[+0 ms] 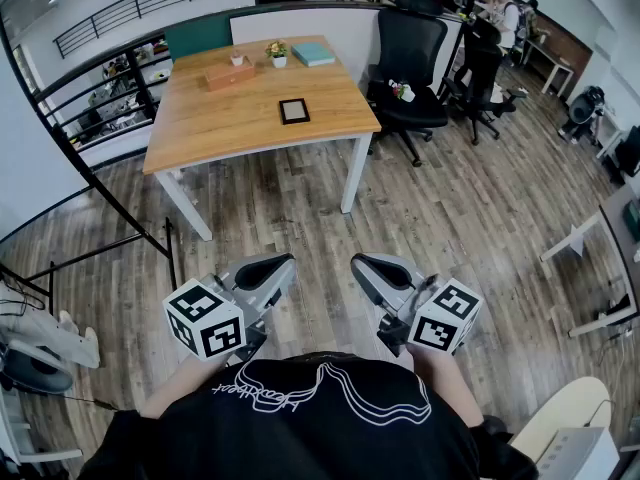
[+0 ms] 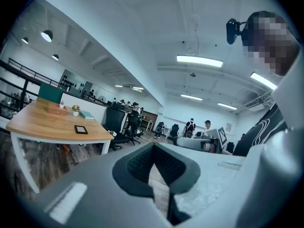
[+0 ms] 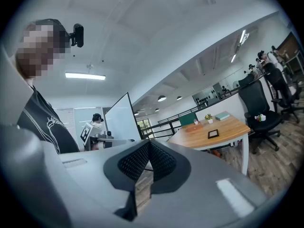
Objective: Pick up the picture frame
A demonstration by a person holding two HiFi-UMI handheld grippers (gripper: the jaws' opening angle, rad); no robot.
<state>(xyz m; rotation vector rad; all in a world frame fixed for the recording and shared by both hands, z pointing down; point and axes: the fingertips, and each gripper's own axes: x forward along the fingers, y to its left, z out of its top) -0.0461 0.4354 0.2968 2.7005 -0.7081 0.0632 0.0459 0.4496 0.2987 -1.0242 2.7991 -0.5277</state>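
Stage: approach, as judged. The pick is not yet begun.

Left gripper (image 1: 279, 264): clenched on nothing. Its own view shows the pads meeting at the tip, with only floor behind them. It is held near level and close to the body.

Right gripper (image 1: 366, 266): likewise clamped tight and empty, level, just beside the left. Both are well short of the table (image 1: 190, 128). This reads as a carrying posture, jaws closed because nothing is within reach.

Table contents, left to right: a brown box (image 1: 230, 72), a potted plant (image 1: 277, 53) and a book (image 1: 313, 55) stand along the far side. The frame (image 1: 294, 110) lies flat on the top nearer the front edge, apart from all three. A chair (image 1: 410, 63) stands at the right end. The frame's open position appears to leave room for a gripper on every side. Because it lies flat, the jaws will probably have to open and take one edge.

View differences: only the head view shows the frame's flat lie and its clearance from its neighbours. The left gripper view puts the frame (image 2: 80, 129) off to its left, and the right gripper view puts the frame (image 3: 213, 134) off to its right. Neither gripper is therefore aimed at it. Each gripper view also catches the other gripper alongside.
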